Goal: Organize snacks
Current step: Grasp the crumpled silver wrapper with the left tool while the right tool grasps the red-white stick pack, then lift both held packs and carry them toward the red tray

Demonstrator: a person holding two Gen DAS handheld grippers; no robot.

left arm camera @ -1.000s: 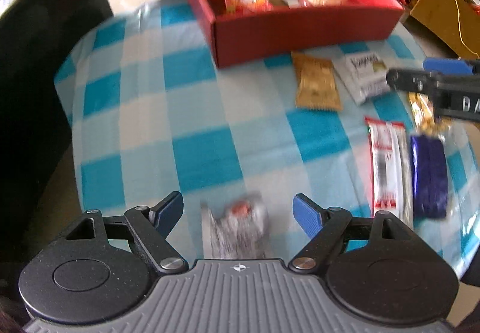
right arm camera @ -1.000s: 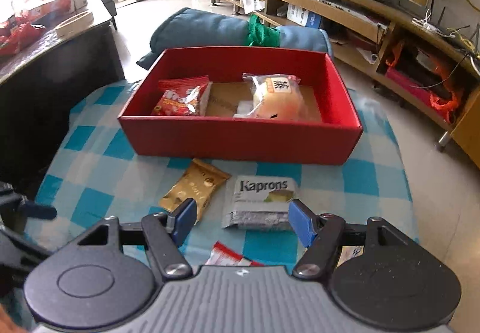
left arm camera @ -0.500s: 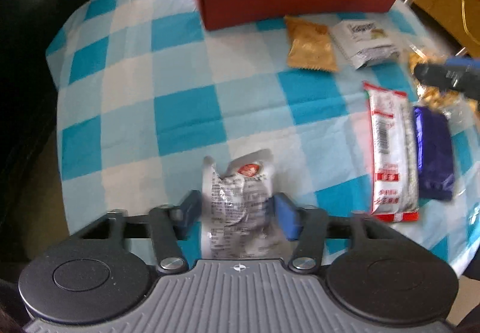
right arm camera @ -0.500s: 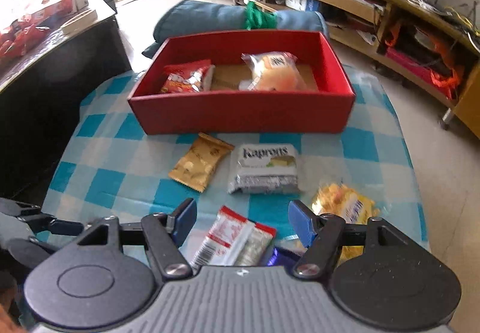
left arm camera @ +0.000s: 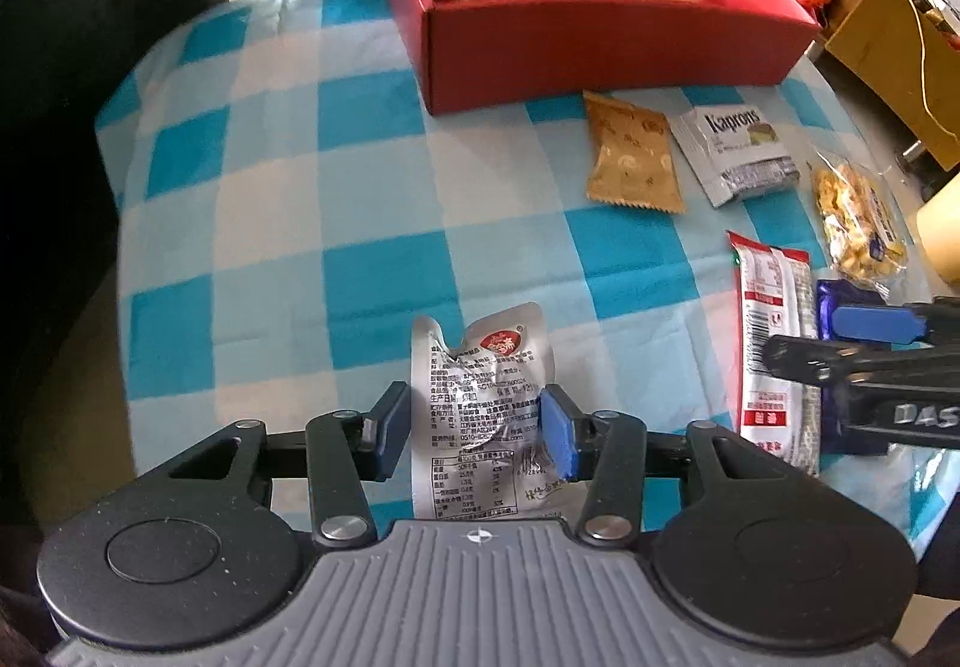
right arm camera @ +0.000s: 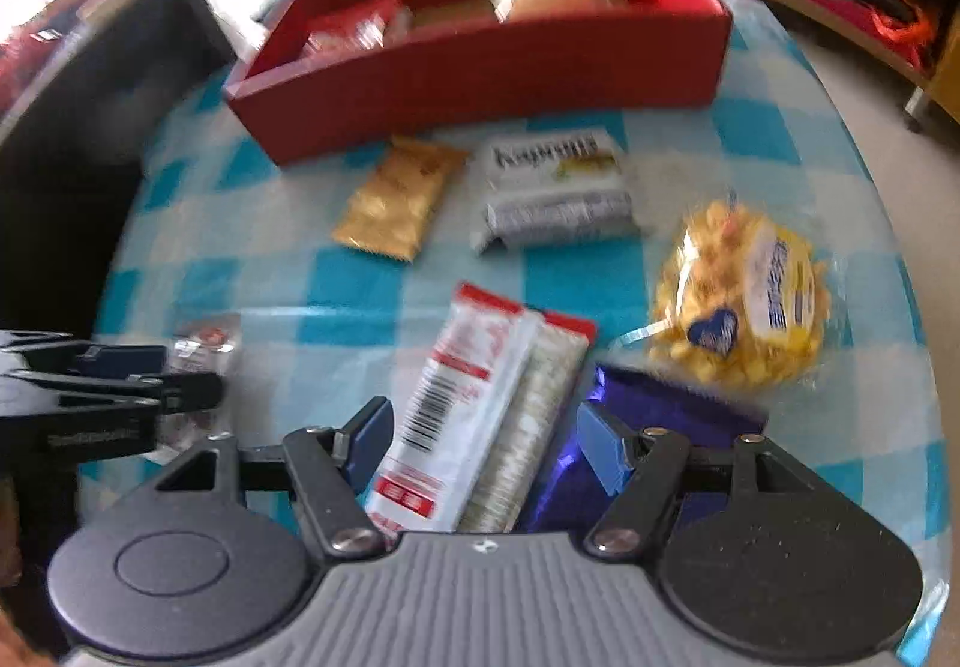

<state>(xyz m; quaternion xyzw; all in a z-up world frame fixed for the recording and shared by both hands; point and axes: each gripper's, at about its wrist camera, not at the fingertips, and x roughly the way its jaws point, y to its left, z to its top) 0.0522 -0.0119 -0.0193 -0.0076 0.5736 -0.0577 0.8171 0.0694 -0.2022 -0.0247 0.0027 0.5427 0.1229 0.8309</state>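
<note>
— Where do we stand on the left?

— My left gripper (left arm camera: pixel 477 436) has its blue pads pressed to both sides of the silver packet (left arm camera: pixel 480 397), which bows between them, so I judge it gripped at the near edge of the checked cloth (left arm camera: pixel 270 187). The red box (left arm camera: pixel 600 42) sits at the far side, with two snacks already inside.

— And the right?

— My right gripper (right arm camera: pixel 480 445) is spread wide around the red-and-white wafer pack (right arm camera: pixel 468 409), touching nothing I can see. The purple packet (right arm camera: pixel 654 415) lies just right of it, crowding that pad.

— How would you close?

— I'd centre on the wafer pack first, so the right pad slips between it and the purple packet, then squeeze gently. On the left, I'd lift straight up before heading for the box.
</note>
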